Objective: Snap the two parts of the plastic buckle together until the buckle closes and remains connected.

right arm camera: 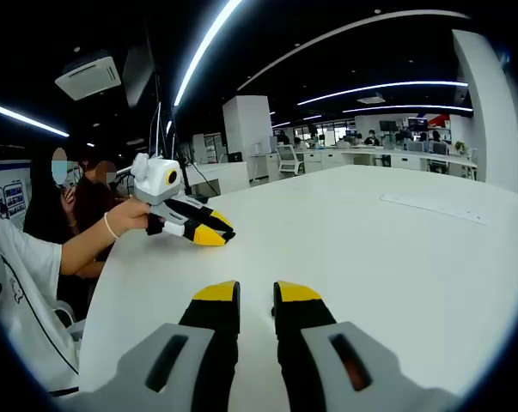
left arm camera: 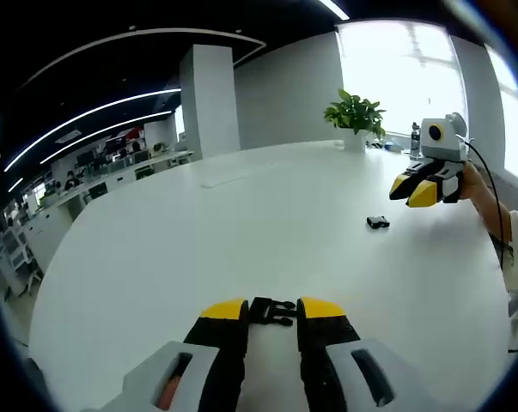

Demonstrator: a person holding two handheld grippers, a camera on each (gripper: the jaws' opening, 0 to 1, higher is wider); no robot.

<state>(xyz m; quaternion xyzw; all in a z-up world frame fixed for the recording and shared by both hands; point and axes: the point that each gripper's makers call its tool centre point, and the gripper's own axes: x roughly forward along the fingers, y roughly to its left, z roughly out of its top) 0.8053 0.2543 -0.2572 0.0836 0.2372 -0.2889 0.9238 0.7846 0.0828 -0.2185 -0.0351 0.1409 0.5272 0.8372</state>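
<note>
Buckle halves lie apart on the white counter. In the left gripper view, low centre, the larger half sits between the tips of the left gripper, whose jaws stand narrow and close against it on either side; whether they truly pinch it I cannot tell. Further right, mid-frame, the small half rests alone on the counter, and just above and right of it hovers the right gripper, held by a hand, tips pointing down toward that piece. A plant stands at the far edge, upper right.

In the right gripper view, the left gripper shows at mid-left, and the right gripper's own jaws at bottom centre stand narrowly parted with nothing seen between them.

Both halves look like light, stiff, smooth plastic, likely to skid on the counter. I judge the flat sides of each body the best hold, leaving prongs and socket free.
</note>
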